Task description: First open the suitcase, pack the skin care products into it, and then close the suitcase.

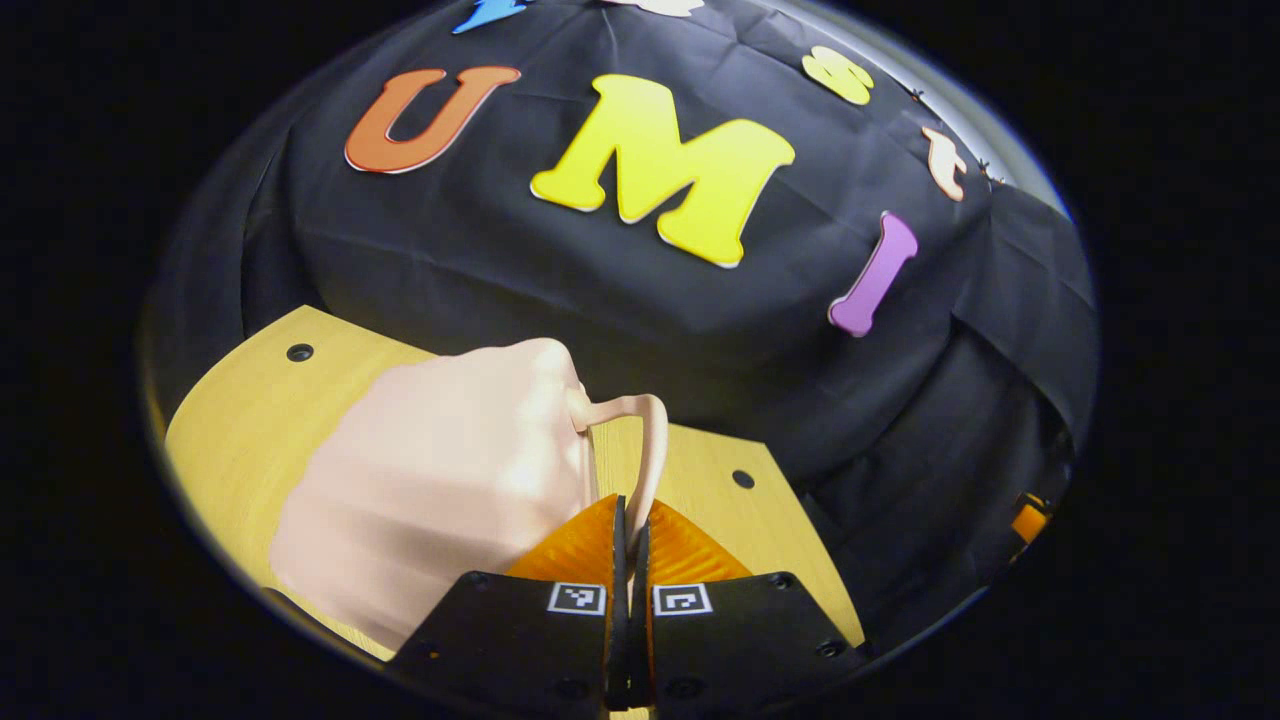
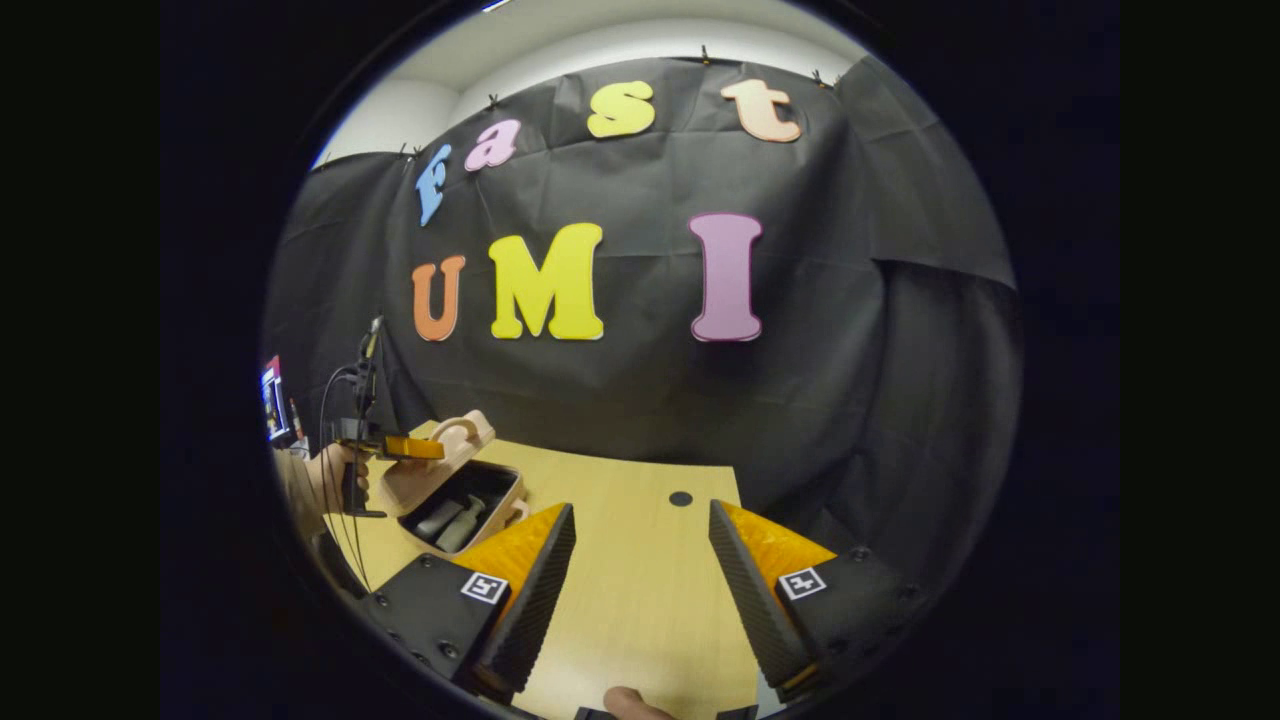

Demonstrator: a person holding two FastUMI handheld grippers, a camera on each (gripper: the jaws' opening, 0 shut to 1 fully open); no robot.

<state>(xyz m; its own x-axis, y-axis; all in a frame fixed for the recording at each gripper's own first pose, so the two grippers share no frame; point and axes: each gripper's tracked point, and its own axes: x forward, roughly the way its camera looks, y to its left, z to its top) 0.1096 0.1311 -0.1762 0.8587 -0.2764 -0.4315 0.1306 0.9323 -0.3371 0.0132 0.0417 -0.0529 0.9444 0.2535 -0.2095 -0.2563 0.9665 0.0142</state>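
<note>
Left gripper view: left tool (image 1: pixel 628 520) closed tight, orange ribbed fingers (image 1: pixel 570 548) pinched on the thin looped handle (image 1: pixel 655 440) of the small peach-pink hard-shell suitcase (image 1: pixel 440 480). Lid surface bulking up just ahead and to the left of the fingers, tilted, over the light wooden tabletop (image 1: pixel 250 400) toward its far edge by the black cloth wall. Judged mid-swing on the lid rather than resting.

Right gripper view: right tool (image 2: pixel 640 560) spread wide, nothing between the fingers (image 2: pixel 525 560), hovering over bare tabletop (image 2: pixel 640 600) near the front edge. Fingertip of the holding hand (image 2: pixel 625 703) peeking in at the bottom. Suitcase (image 2: pixel 455 485) seen well apart, near the far left corner of the tabletop, lid raised part way, dark interior open to view. Inside, pale bottle-shaped skin care products (image 2: pixel 452 520) lying in the lower half. Left tool (image 2: pixel 405 447) at the lid's handle, held by a person's hand (image 2: pixel 335 475).

Progress, as a judgement: opening done, packing apparently done, no bottles visible loose on the tabletop. Left to do: lid brought fully down and shut.
</note>
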